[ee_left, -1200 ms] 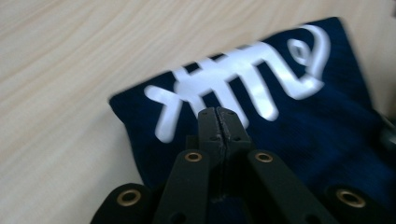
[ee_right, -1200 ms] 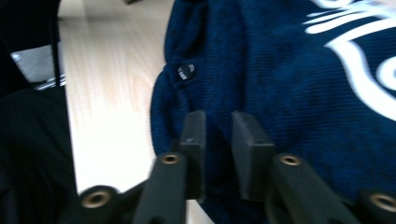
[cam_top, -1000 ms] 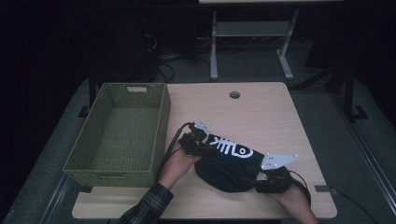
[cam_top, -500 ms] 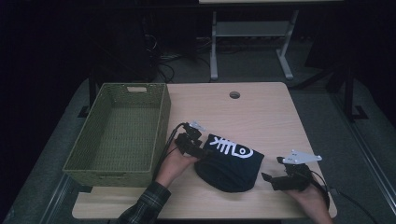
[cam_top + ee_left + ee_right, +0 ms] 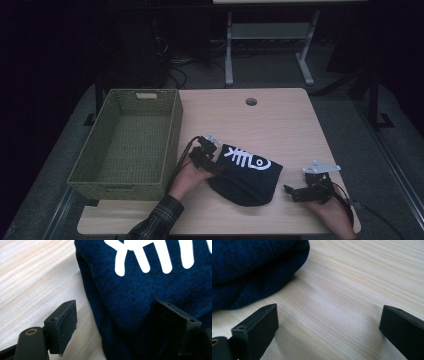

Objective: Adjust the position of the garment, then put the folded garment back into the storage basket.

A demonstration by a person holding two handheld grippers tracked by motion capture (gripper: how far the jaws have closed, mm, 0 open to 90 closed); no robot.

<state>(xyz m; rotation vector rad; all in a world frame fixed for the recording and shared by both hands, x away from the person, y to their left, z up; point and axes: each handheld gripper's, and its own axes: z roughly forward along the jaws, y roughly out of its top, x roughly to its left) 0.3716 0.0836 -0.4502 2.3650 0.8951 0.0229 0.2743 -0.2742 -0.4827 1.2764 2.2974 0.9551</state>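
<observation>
A folded dark blue garment (image 5: 246, 175) with a white fishbone print lies on the wooden table (image 5: 280, 125), toward six o'clock of the tabletop. The left gripper (image 5: 216, 167) sits at the garment's nine o'clock edge, jaws spread wide, one over the cloth and one over bare wood (nothing pinched). The right gripper (image 5: 295, 192) rests at the garment's four o'clock, jaws apart above bare wood. The green woven basket (image 5: 170, 135) at the table's nine o'clock holds nothing.

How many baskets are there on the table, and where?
1. The green woven basket stands at the table's left side, beside the folded dark garment. Its inside looks empty, and nothing seems to hide another.
</observation>
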